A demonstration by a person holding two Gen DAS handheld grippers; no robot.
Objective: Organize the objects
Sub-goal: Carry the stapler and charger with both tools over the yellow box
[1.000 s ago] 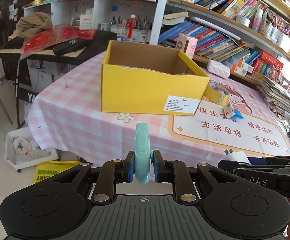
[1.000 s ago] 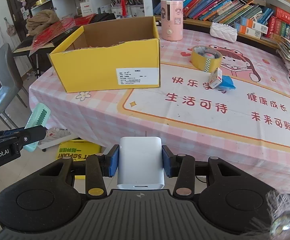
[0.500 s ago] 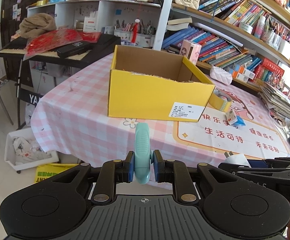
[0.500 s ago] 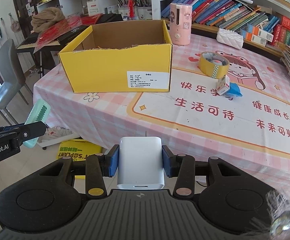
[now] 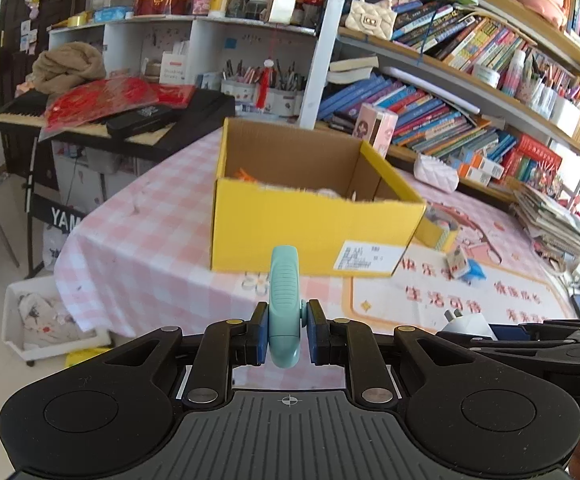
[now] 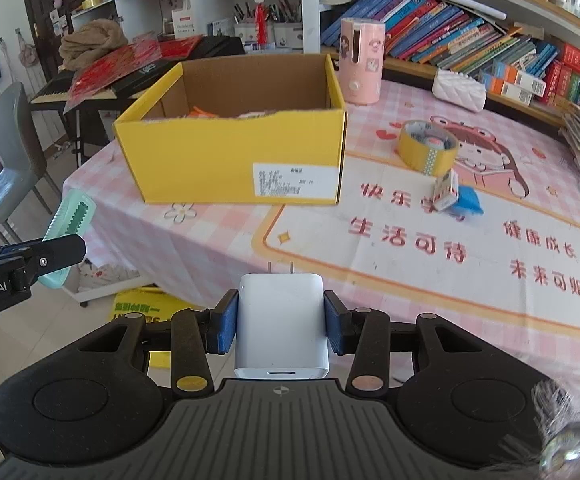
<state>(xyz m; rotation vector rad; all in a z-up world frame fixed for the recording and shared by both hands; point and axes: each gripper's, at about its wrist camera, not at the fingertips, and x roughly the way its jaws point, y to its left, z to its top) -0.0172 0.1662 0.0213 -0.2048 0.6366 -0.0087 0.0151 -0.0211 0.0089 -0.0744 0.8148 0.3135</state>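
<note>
My left gripper [image 5: 287, 330] is shut on a teal plastic clip [image 5: 284, 296], held upright in front of the table's near edge. The clip also shows in the right wrist view [image 6: 70, 220], at the left. My right gripper [image 6: 281, 318] is shut on a white charger plug [image 6: 281, 320], prongs forward; the plug shows in the left wrist view [image 5: 465, 324]. An open yellow cardboard box [image 5: 309, 224] [image 6: 234, 160] stands on the pink checked table ahead of both grippers, with a few items inside.
On the table right of the box lie a yellow tape roll [image 6: 427, 150], a small card box on a blue item [image 6: 455, 196], a pink appliance [image 6: 359, 60] and a white pouch [image 6: 459, 90]. Bookshelves stand behind; a keyboard [image 5: 110, 120] and a chair [image 6: 10, 168] stand at the left.
Both grippers have risen and moved closer to the box, so its inside now shows. Both still hold their objects.
</note>
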